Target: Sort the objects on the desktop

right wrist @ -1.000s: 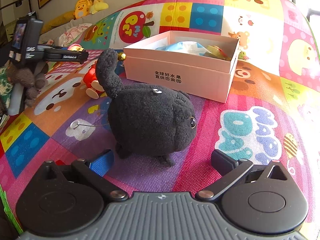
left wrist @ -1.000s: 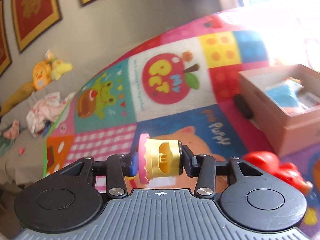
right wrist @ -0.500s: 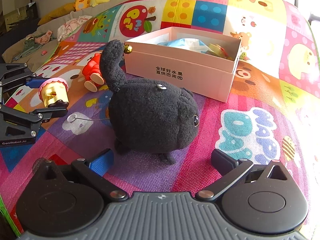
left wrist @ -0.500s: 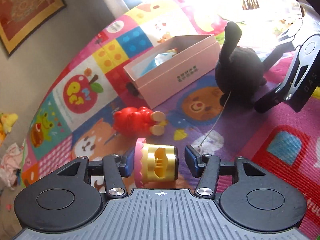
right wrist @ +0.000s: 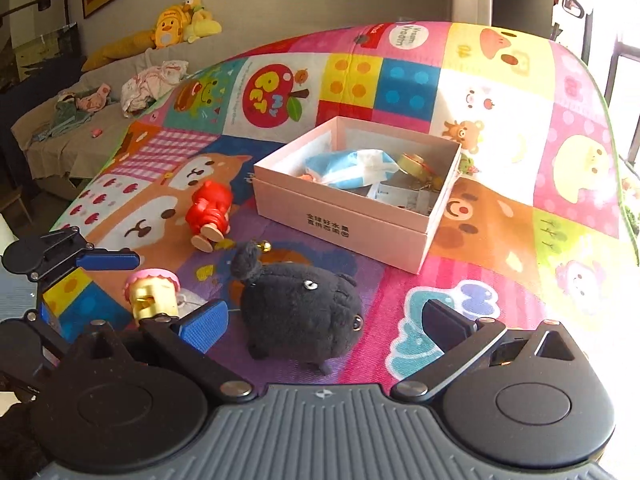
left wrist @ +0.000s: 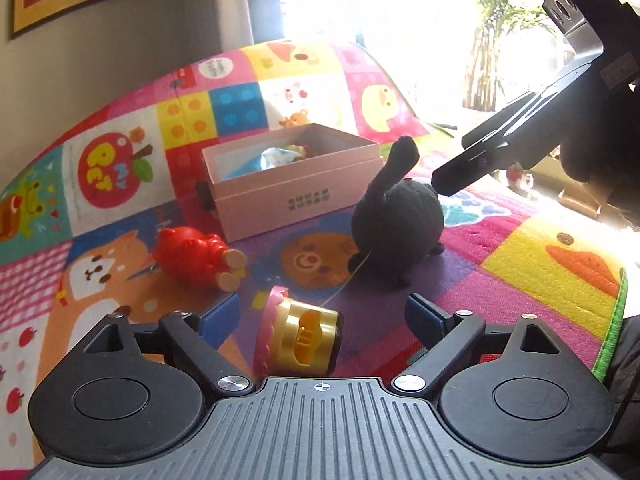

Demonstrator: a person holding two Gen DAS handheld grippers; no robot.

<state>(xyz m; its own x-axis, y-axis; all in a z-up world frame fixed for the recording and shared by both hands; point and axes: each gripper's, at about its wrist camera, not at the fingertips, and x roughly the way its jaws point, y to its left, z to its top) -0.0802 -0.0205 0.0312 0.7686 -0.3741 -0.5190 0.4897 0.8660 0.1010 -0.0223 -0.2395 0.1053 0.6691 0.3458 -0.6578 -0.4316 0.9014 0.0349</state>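
Left wrist view showed the left gripper [left wrist: 322, 314] spread wide, nothing held; the gold-and-pink plastic cupcake toy [left wrist: 298, 334] lay tilted on the woven play mat [left wrist: 540, 256] between its fingers. The right gripper [right wrist: 324, 320] was also wide, hovering just above the black plush toy [right wrist: 304, 308]. Recommended: descend squarely, clamp the soft round body, carry to the pink cardboard box [right wrist: 340, 216].

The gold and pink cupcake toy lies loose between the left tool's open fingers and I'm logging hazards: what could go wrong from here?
1. The cupcake toy lies tilted on its round side; it may roll off the play mat.
2. A thin string runs from the black plush past it; the left tool could snag it.
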